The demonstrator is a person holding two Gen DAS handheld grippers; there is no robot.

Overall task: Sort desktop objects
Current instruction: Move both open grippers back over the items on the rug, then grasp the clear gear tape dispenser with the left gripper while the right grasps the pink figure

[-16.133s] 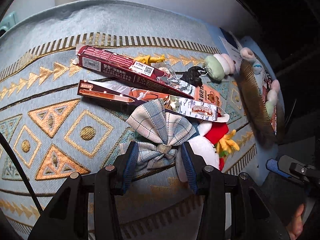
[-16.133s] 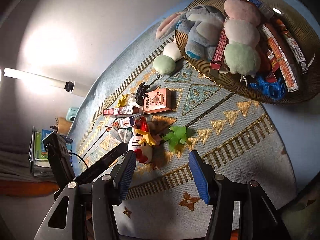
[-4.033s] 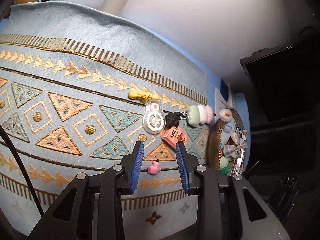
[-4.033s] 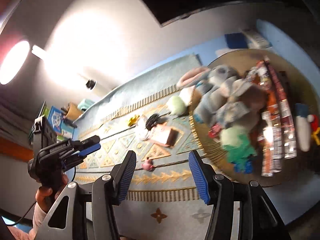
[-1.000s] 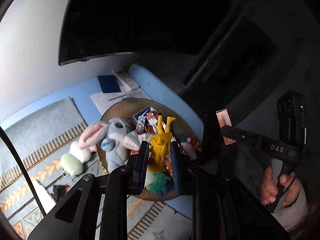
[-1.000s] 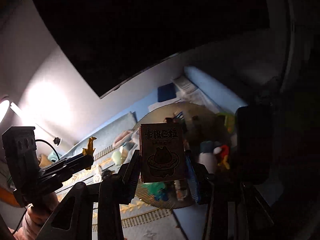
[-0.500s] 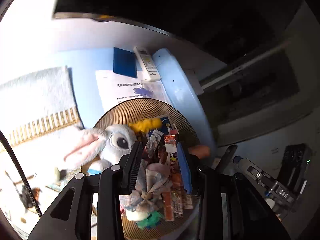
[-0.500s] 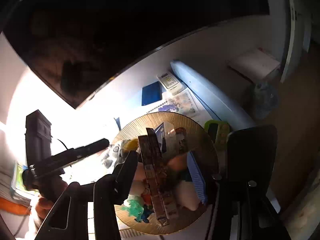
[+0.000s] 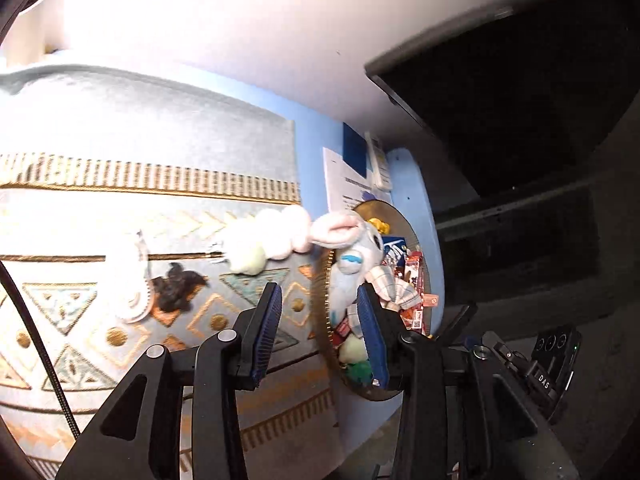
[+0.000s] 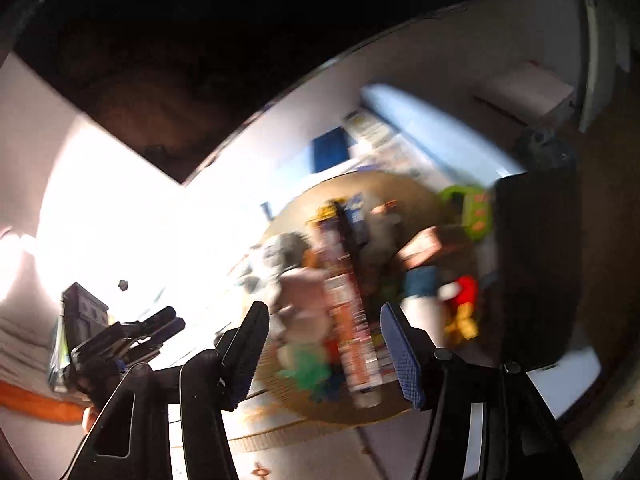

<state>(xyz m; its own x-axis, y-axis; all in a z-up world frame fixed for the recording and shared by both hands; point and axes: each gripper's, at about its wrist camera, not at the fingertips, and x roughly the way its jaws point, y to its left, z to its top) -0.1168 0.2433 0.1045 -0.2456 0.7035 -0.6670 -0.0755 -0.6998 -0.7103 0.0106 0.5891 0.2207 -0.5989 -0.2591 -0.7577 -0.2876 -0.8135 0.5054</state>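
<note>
A clear plastic tape dispenser (image 9: 136, 280), black furry toy (image 9: 178, 286) and pastel plush dumpling string (image 9: 268, 240) are lying mid-counter; at the counter's right edge, both the left hand-held gripper (image 9: 318, 330) and right hand-held gripper (image 10: 324, 354) are gaping empty over the round woven basket (image 9: 320, 300).

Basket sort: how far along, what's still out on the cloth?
Mostly done. The woven basket already holds the grey bunny plush, the plaid bow and snack packs. Nothing is in hand: left gripper and right gripper are both open and empty. Left on the cloth: the pastel plush string, the black charm and the clear gear piece.
</note>
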